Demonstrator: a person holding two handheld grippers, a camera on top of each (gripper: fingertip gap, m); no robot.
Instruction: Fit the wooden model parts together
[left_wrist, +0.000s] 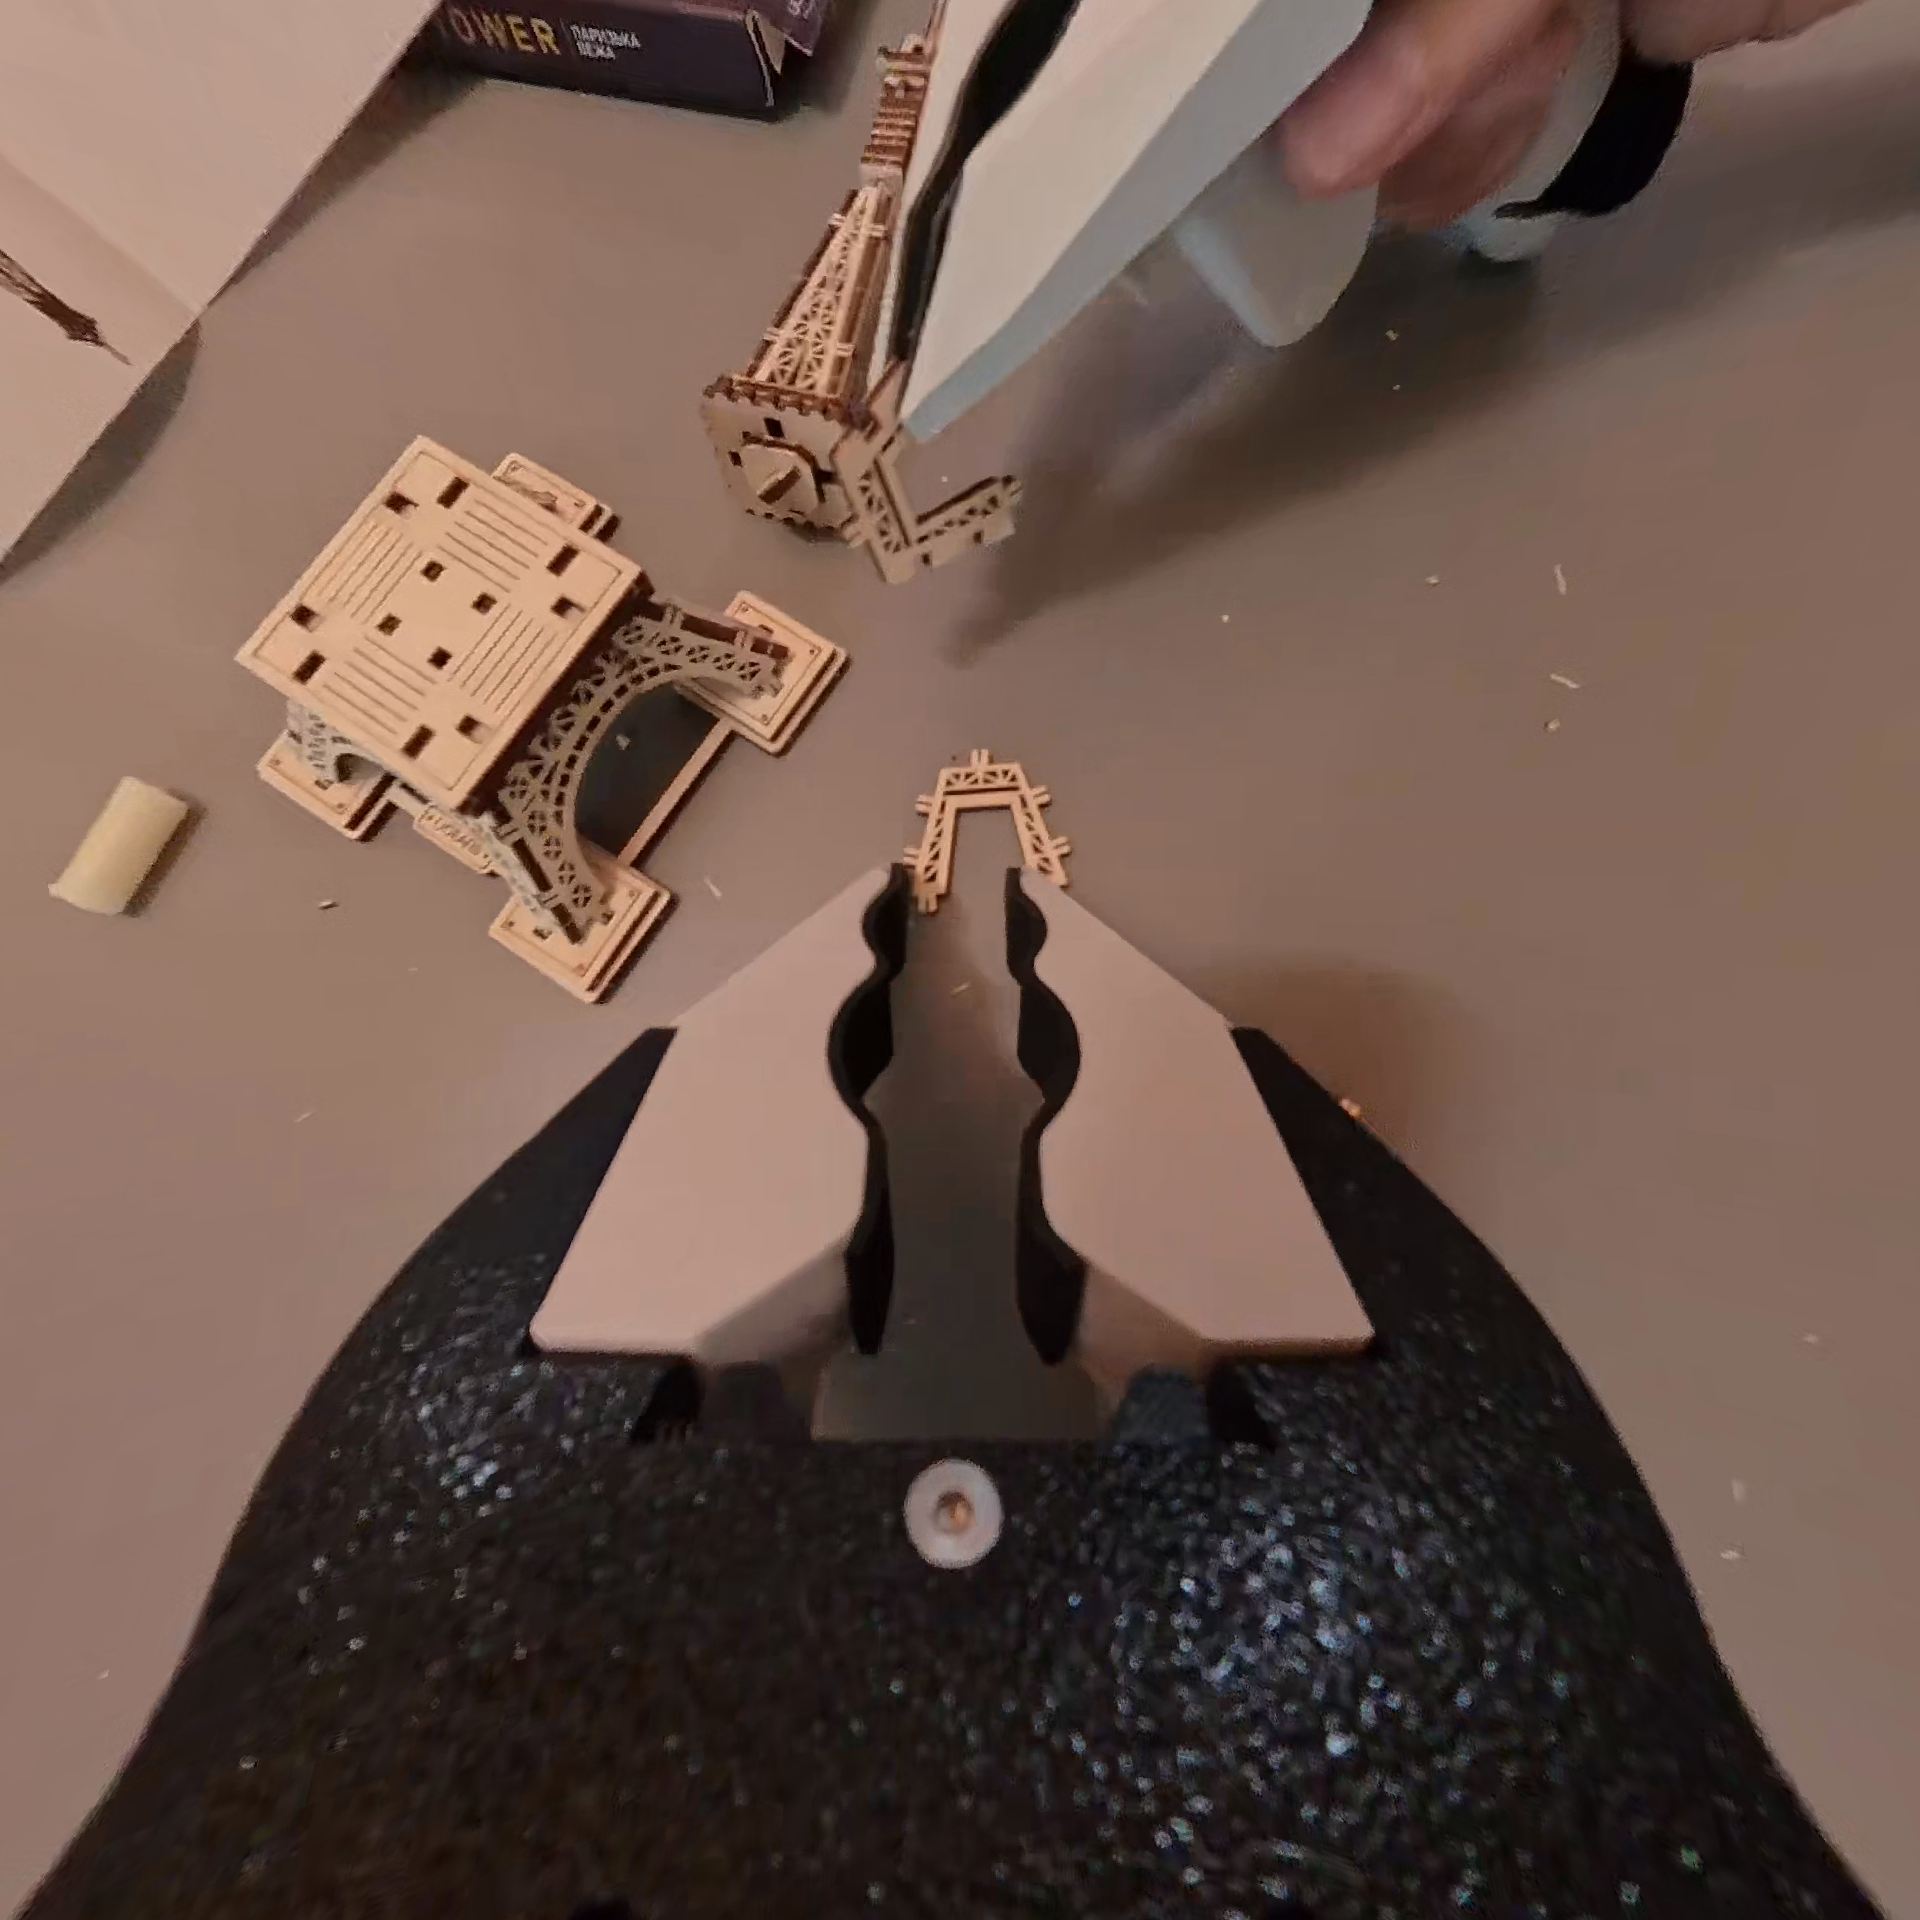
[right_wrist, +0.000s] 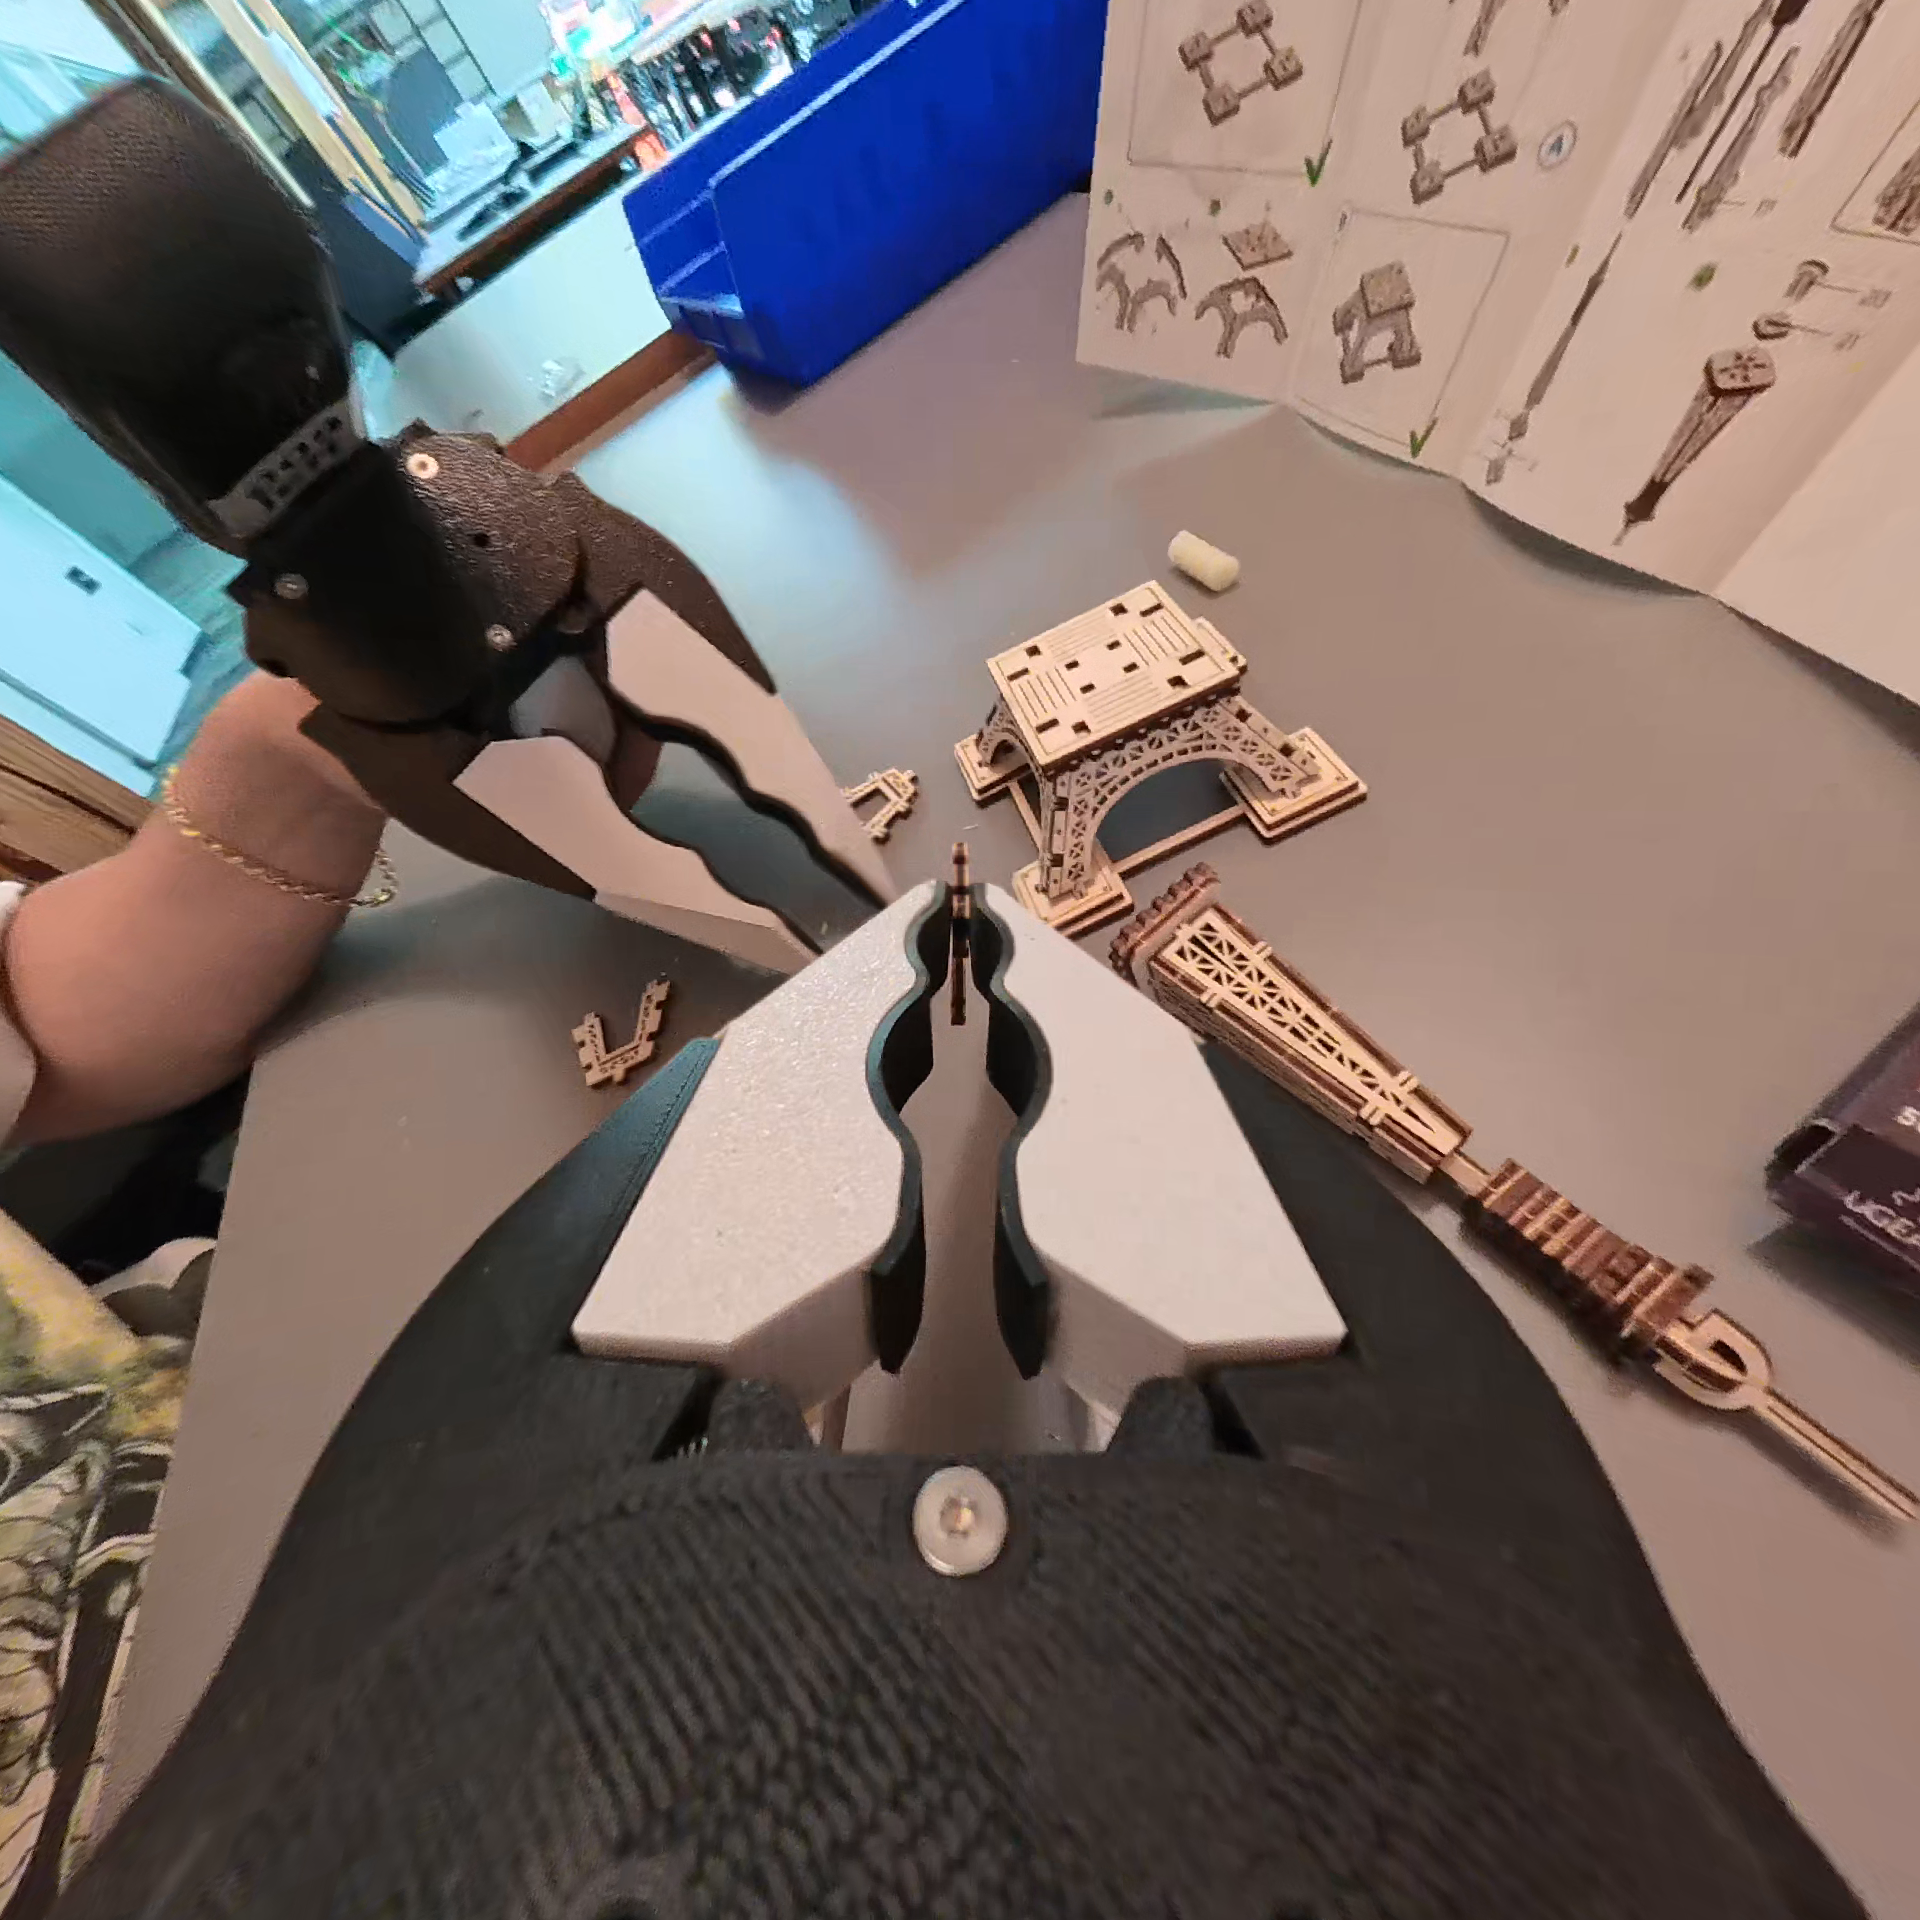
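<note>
Now left gripper (left_wrist: 961, 883) gapes, straddling small lattice frame (left_wrist: 985, 821); right gripper (right_wrist: 961, 909) pinches flat piece (right_wrist: 960, 935); centre before closing.

I am viewing steeply down from the left wrist, obliquely from the right; both are sharing the pale wooden arched tower base (left_wrist: 488, 686) (right_wrist: 1132, 748) at close range.

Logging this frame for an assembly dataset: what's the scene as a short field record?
left gripper: open, tips at small arch piece lying on table
right gripper: shut on thin lattice piece
tower base: standing upright
spire: lying on its side
loose items: V-shaped piece, pale cylinder
</note>
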